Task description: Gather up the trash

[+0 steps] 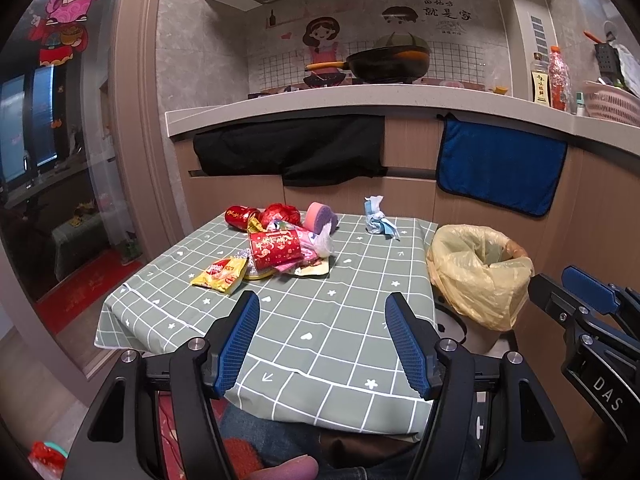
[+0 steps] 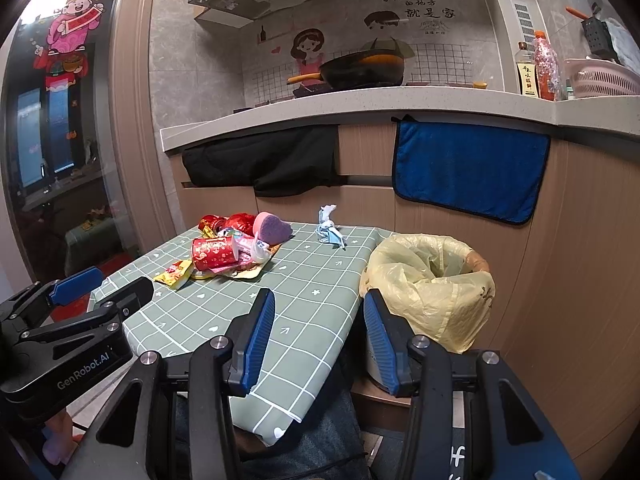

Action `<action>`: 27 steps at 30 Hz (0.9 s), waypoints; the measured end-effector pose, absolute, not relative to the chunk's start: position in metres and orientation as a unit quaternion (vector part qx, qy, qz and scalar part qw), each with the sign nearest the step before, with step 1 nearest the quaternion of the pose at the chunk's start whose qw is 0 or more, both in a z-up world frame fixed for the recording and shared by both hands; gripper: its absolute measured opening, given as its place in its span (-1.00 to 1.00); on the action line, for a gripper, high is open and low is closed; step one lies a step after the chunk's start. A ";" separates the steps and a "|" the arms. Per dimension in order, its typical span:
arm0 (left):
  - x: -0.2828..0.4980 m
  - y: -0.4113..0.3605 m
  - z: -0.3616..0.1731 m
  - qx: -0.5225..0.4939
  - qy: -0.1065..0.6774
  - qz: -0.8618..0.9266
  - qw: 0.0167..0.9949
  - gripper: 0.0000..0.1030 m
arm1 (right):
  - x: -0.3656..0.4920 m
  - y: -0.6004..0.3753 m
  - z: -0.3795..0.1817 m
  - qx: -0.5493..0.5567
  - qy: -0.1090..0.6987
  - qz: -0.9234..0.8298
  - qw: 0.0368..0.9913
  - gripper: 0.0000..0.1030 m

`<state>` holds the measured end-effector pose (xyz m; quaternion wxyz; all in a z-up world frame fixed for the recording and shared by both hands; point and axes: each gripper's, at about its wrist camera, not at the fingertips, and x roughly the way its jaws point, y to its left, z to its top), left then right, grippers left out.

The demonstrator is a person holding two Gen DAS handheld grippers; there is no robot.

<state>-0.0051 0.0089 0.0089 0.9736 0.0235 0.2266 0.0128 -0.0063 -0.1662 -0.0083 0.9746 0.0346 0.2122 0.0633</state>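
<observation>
Left gripper (image 1: 322, 340) and right gripper (image 2: 318, 334) hover side by side at the table's (image 1: 320, 320) near edge, jaws apart, holding nothing.

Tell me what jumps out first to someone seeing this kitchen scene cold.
The heap of bright trash at the far left of the green checked tablecloth, topped by a red paper cup, grabs the eye. Beside the table's right edge stands a bin lined with a yellow bag. Both the left claw and right claw hang open over the near edge, holding nothing.

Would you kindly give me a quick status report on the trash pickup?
Left gripper open, empty. Right gripper open, empty. Trash pile untouched on table; bin beside it. Nothing in the way.
</observation>
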 end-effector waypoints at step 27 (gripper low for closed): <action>-0.005 0.005 0.005 0.024 0.229 0.014 0.973 0.28 | -0.007 -0.172 -0.009 0.044 0.213 0.060 0.974 -0.14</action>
